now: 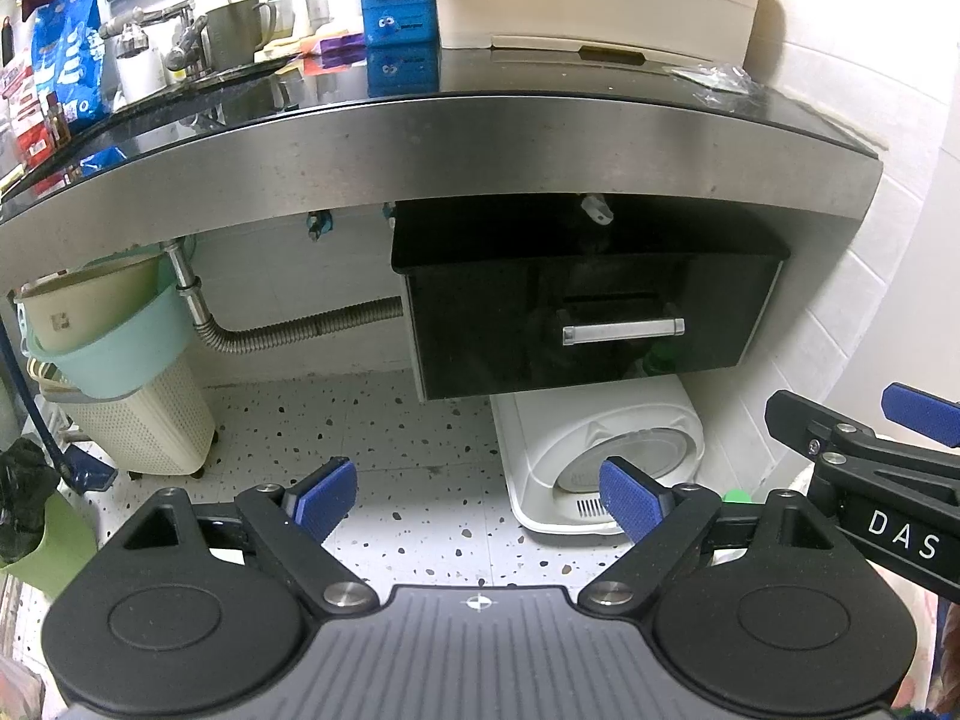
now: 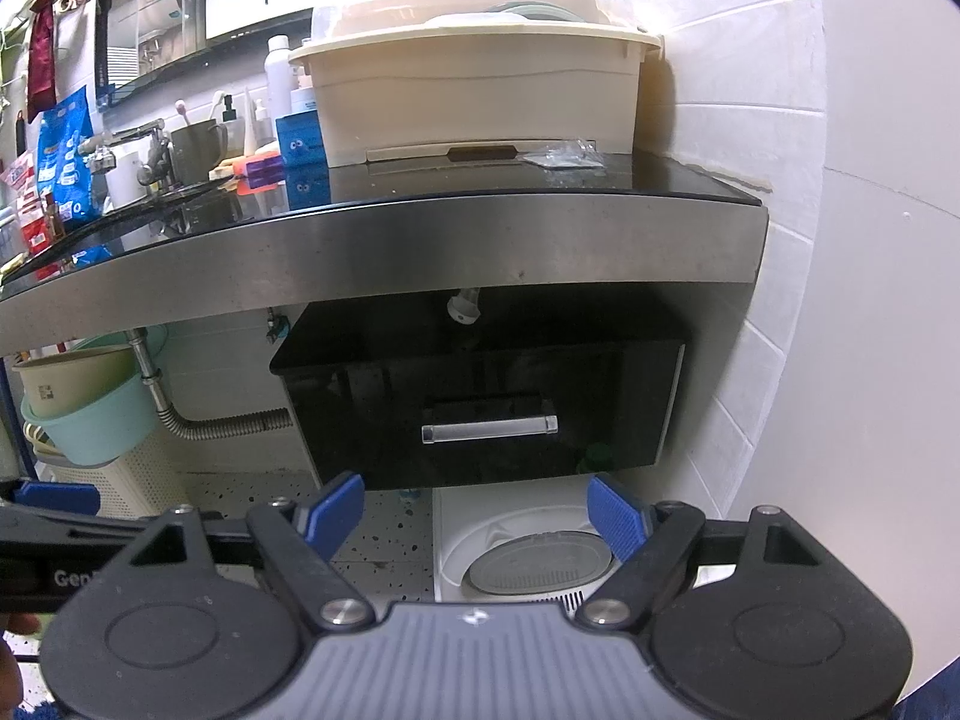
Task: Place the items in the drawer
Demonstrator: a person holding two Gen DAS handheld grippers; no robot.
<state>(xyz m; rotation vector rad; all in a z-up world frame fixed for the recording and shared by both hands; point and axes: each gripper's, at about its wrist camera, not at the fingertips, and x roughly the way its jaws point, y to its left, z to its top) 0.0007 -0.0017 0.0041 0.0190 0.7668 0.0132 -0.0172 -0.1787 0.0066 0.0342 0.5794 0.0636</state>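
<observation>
A glossy black drawer (image 1: 576,324) hangs shut under the steel-edged counter (image 1: 420,144), with a silver bar handle (image 1: 623,328). It also shows in the right wrist view (image 2: 480,414), handle (image 2: 489,429) facing me. My left gripper (image 1: 477,504) is open and empty, low over the speckled floor, short of the drawer. My right gripper (image 2: 477,513) is open and empty, just below and in front of the drawer front. The right gripper also shows at the right edge of the left wrist view (image 1: 864,432). A clear plastic packet (image 2: 561,156) lies on the counter top.
A cream lidded bin (image 2: 480,108) stands on the counter beside a blue box (image 1: 399,15), cup and faucet (image 1: 180,36). Under the counter: a flexible drain hose (image 1: 288,333), stacked basins on a cream basket (image 1: 120,360), a white round-lidded appliance (image 1: 600,456). Tiled wall on the right.
</observation>
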